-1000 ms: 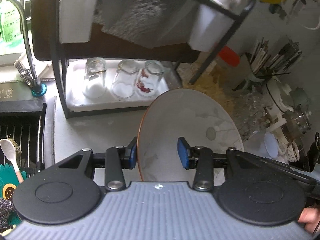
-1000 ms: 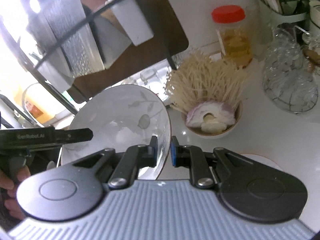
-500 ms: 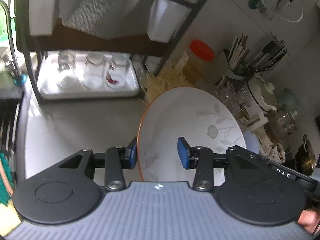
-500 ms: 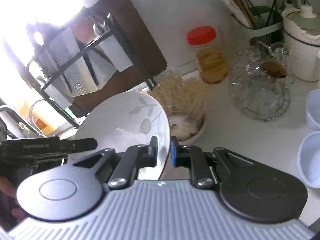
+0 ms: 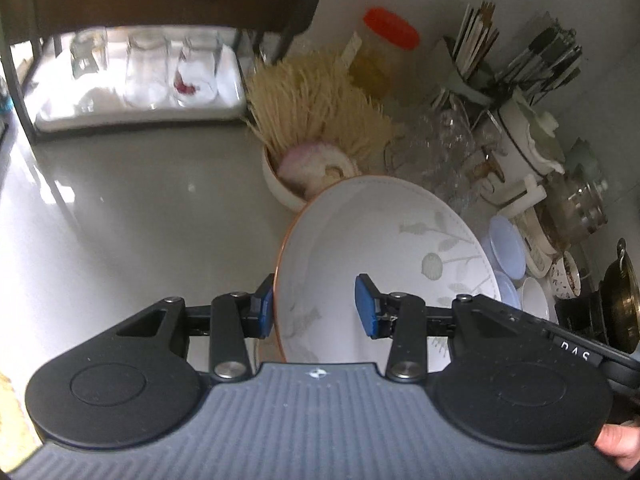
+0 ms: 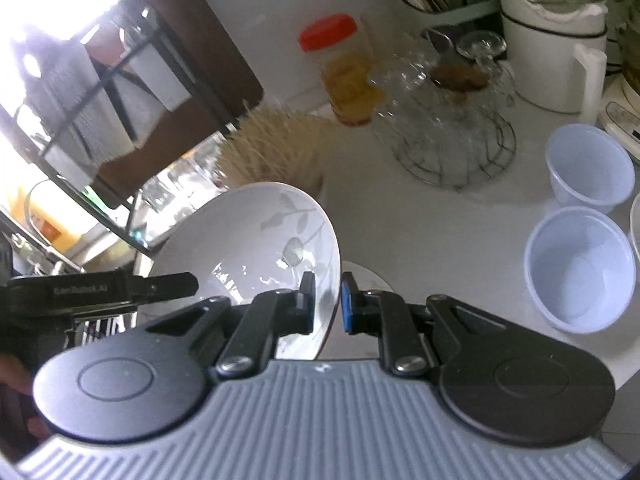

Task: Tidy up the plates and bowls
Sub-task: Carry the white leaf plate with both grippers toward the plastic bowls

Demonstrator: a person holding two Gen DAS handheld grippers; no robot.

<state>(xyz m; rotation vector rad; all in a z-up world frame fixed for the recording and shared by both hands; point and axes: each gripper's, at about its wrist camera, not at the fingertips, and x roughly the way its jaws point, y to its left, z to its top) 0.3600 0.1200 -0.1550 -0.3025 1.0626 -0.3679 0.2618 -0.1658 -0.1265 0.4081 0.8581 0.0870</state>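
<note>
Your right gripper pinches rim of white leaf-print bowl, tilted, held above counter. Your left gripper partly open, straddling opposite rim; contact unclear. Two lilac bowls nearby.

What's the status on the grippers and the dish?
Right gripper shut on white leaf-patterned bowl, rim pinched. Left gripper straddles the opposite rim, clamp unclear. Two pale blue plastic cups sit beside the bowl.
</note>
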